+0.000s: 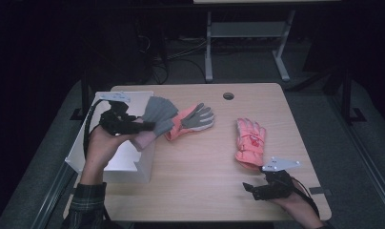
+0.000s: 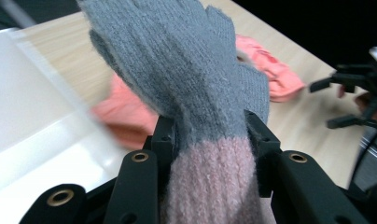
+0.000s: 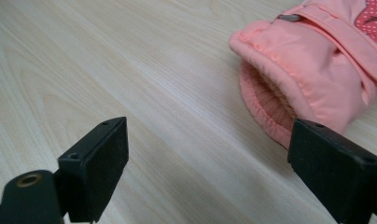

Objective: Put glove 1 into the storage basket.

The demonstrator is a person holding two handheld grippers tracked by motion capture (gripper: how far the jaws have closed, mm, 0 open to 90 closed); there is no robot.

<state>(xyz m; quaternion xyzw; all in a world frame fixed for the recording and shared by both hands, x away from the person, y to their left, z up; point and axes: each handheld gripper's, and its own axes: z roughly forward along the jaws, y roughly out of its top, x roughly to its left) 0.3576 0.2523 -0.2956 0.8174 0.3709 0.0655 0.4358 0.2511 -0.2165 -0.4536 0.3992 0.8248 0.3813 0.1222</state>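
High view shows the left gripper (image 1: 133, 125) holding a grey knit glove (image 1: 158, 114) in the air at the edge of the white box (image 1: 112, 157), its jaws clamped on the glove where the grey meets the pink cuff. The right gripper (image 1: 251, 189) rests near the table's front edge with its jaws spread wide and nothing between them, just short of the pink padded glove (image 1: 250, 140). A second pink glove with a grey palm (image 1: 190, 120) lies mid-table. The grip sits on soft knit, so the glove could slide free if swung; its limp fingers seem likely to catch the box wall, though the blur makes the gap unclear.
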